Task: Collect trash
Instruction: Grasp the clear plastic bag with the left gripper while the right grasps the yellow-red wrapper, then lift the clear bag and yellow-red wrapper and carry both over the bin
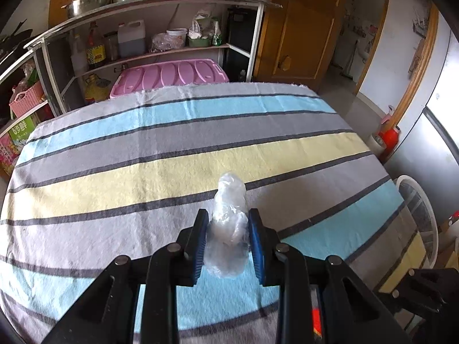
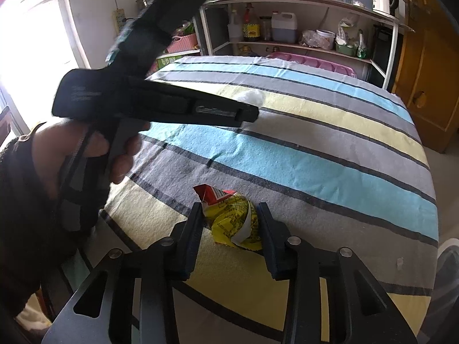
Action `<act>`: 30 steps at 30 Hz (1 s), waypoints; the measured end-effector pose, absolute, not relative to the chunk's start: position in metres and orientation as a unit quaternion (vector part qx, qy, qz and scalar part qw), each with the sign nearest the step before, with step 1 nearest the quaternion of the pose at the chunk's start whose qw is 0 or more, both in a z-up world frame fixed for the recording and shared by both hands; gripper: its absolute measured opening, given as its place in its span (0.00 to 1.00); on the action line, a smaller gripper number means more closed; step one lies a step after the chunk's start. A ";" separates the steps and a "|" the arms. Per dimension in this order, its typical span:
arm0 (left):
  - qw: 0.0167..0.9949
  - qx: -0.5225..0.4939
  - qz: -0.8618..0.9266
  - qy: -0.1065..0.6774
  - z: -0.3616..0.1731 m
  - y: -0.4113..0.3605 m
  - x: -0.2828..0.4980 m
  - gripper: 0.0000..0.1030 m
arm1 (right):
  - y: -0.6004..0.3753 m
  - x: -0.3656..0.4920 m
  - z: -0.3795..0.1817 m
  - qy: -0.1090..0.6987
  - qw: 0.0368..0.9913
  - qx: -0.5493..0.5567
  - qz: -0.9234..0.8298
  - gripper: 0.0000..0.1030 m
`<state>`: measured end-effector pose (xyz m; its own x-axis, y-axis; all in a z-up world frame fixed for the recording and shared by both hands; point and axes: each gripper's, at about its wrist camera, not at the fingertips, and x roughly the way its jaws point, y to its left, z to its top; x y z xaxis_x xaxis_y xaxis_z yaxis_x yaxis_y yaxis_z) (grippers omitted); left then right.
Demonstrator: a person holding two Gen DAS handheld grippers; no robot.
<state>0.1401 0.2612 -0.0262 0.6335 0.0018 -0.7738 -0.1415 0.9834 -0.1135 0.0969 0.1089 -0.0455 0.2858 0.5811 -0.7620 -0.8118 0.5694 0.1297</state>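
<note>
Clear, crumpled plastic wrap (image 1: 228, 229), bunched into a wrinkled translucent wad, is sitting pinched between the blue pads of my left gripper (image 1: 228, 223) above the striped cloth-covered table (image 1: 172, 154). Between my right gripper's (image 2: 229, 215) fingers, a crumpled yellow-and-red snack wrapper (image 2: 232, 218) is lying on the cloth; whether those pads are pressing it, I cannot tell.

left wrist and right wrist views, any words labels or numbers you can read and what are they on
"鲜" is the one clear character: green carton at the table's left edge.
Yellow and red wrapper between the right gripper's fingers: print too small.
Bottle labels on the shelf: blurred.
Clear plastic wad: no text.
</note>
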 end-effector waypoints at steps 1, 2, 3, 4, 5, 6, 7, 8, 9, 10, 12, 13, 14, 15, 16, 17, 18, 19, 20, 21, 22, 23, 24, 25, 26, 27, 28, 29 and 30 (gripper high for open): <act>0.901 -0.082 0.040 0.423 -0.024 0.261 0.136 0.28 | 0.108 0.097 -0.045 0.402 0.790 -0.141 0.440 0.37; 0.902 -0.083 0.041 0.421 -0.021 0.261 0.132 0.28 | 0.106 0.095 -0.044 0.401 0.792 -0.139 0.440 0.37; 0.903 -0.084 0.043 0.420 -0.019 0.261 0.129 0.28 | 0.105 0.095 -0.042 0.400 0.793 -0.136 0.439 0.37; 0.904 -0.082 0.044 0.418 -0.017 0.260 0.124 0.28 | 0.104 0.094 -0.041 0.398 0.795 -0.134 0.438 0.37; 0.905 -0.080 0.046 0.416 -0.015 0.260 0.120 0.28 | 0.102 0.091 -0.040 0.397 0.797 -0.132 0.436 0.37; 0.905 -0.082 0.050 0.414 -0.013 0.259 0.115 0.28 | 0.101 0.091 -0.040 0.396 0.798 -0.130 0.434 0.37; 0.907 -0.083 0.049 0.411 -0.011 0.259 0.109 0.28 | 0.099 0.090 -0.039 0.397 0.800 -0.127 0.433 0.37; 0.908 -0.084 0.050 0.407 -0.009 0.258 0.103 0.28 | 0.098 0.090 -0.038 0.396 0.801 -0.125 0.431 0.37; 0.908 -0.084 0.054 0.406 -0.008 0.258 0.098 0.28 | 0.097 0.088 -0.036 0.393 0.804 -0.126 0.428 0.37; 0.908 -0.084 0.058 0.406 -0.006 0.257 0.092 0.28 | 0.095 0.086 -0.034 0.388 0.808 -0.126 0.426 0.37; 0.910 -0.087 0.059 0.400 -0.003 0.254 0.082 0.28 | 0.093 0.085 -0.031 0.387 0.809 -0.118 0.426 0.37; 0.911 -0.091 0.058 0.398 -0.002 0.251 0.075 0.28 | 0.091 0.084 -0.030 0.386 0.810 -0.115 0.425 0.37; 0.912 -0.092 0.056 0.395 -0.001 0.250 0.069 0.29 | 0.089 0.082 -0.028 0.383 0.813 -0.113 0.423 0.37; 0.913 -0.094 0.059 0.393 0.000 0.248 0.062 0.28 | 0.088 0.081 -0.027 0.382 0.814 -0.112 0.423 0.37; 0.912 -0.096 0.063 0.393 0.000 0.246 0.057 0.29 | 0.085 0.079 -0.026 0.382 0.815 -0.108 0.422 0.37; 0.913 -0.101 0.064 0.390 0.001 0.244 0.051 0.29 | 0.084 0.078 -0.025 0.381 0.817 -0.105 0.420 0.37; 0.914 -0.105 0.063 0.387 0.002 0.242 0.045 0.28 | 0.082 0.077 -0.024 0.381 0.817 -0.102 0.420 0.37; 0.914 -0.107 0.062 0.386 0.002 0.240 0.041 0.28 | 0.080 0.076 -0.023 0.381 0.818 -0.100 0.419 0.37; 0.915 -0.108 0.061 0.385 0.003 0.238 0.036 0.29 | 0.079 0.074 -0.023 0.380 0.819 -0.098 0.418 0.37; 0.915 -0.108 0.063 0.383 0.004 0.236 0.033 0.28 | 0.078 0.074 -0.022 0.378 0.820 -0.096 0.418 0.37; 0.916 -0.106 0.065 0.383 0.005 0.233 0.029 0.28 | 0.076 0.071 -0.020 0.377 0.822 -0.093 0.417 0.37; 0.916 -0.103 0.065 0.382 0.005 0.230 0.025 0.28 | 0.075 0.071 -0.019 0.375 0.824 -0.090 0.416 0.37; 0.917 -0.103 0.063 0.379 0.006 0.226 0.022 0.28 | 0.073 0.070 -0.017 0.373 0.825 -0.087 0.415 0.37; 0.918 -0.104 0.061 0.377 0.007 0.222 0.018 0.28 | 0.070 0.068 -0.015 0.370 0.827 -0.083 0.414 0.37; 0.920 -0.102 0.059 0.374 0.008 0.218 0.014 0.28 | 0.068 0.067 -0.014 0.368 0.829 -0.080 0.412 0.37; 0.921 -0.100 0.058 0.372 0.009 0.214 0.011 0.28 | 0.065 0.066 -0.013 0.368 0.831 -0.078 0.410 0.37; 0.922 -0.097 0.058 0.370 0.010 0.210 0.008 0.28 | 0.062 0.064 -0.011 0.367 0.833 -0.072 0.408 0.37; 0.924 -0.094 0.058 0.366 0.012 0.206 0.005 0.29 | 0.059 0.063 -0.009 0.366 0.835 -0.068 0.406 0.37; 0.925 -0.092 0.057 0.364 0.014 0.203 0.003 0.29 | 0.057 0.062 -0.008 0.364 0.837 -0.067 0.404 0.37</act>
<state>0.0026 0.2026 0.0136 0.7285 0.0388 -0.6839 -0.1731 0.9764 -0.1290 0.0620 0.0566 -0.0081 0.4091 0.6267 -0.6632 -0.7239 0.6654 0.1823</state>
